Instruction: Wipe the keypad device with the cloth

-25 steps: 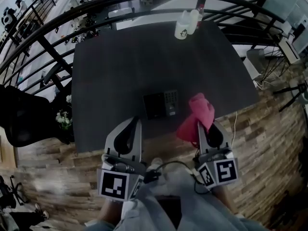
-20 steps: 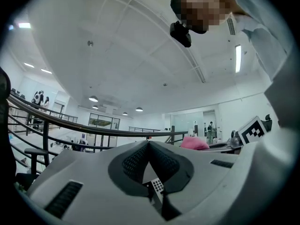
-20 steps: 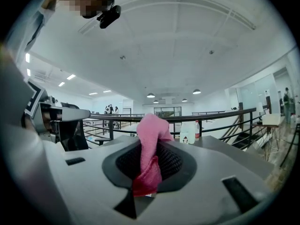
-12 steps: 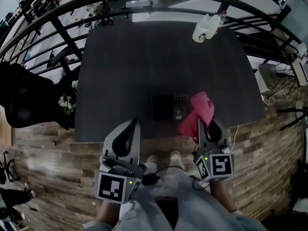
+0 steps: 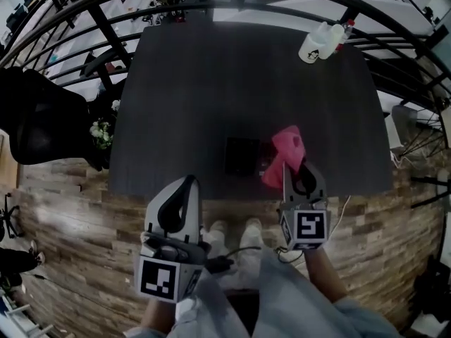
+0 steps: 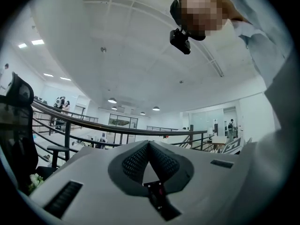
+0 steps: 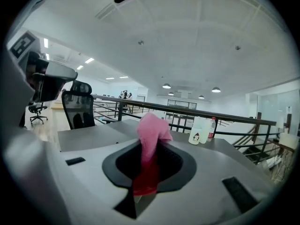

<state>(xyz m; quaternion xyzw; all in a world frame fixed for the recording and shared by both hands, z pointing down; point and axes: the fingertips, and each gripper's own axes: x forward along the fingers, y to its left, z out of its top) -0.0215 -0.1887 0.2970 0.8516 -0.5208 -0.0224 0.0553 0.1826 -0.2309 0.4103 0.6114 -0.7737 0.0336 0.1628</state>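
Note:
The black keypad device point(image 5: 243, 156) lies flat near the front edge of the dark table point(image 5: 211, 83). My right gripper point(image 5: 294, 172) is shut on a pink cloth point(image 5: 285, 152), which hangs over the device's right end. In the right gripper view the cloth point(image 7: 151, 139) stands up from between the closed jaws. My left gripper point(image 5: 184, 183) is shut with nothing in it, held in front of the table edge, left of the device. In the left gripper view its pads point(image 6: 136, 159) meet at the tips and it points up at the ceiling.
A white bottle point(image 5: 314, 45) and a second bottle point(image 5: 341, 34) with a red cap stand at the table's far right corner. A black office chair point(image 5: 35, 125) sits left of the table. Black railings point(image 5: 84, 13) curve behind. Wooden floor lies below.
My right gripper has moved forward and left with the cloth, which now overlaps the keypad device's right end. The head view has shifted, and the left gripper stays low and shut.

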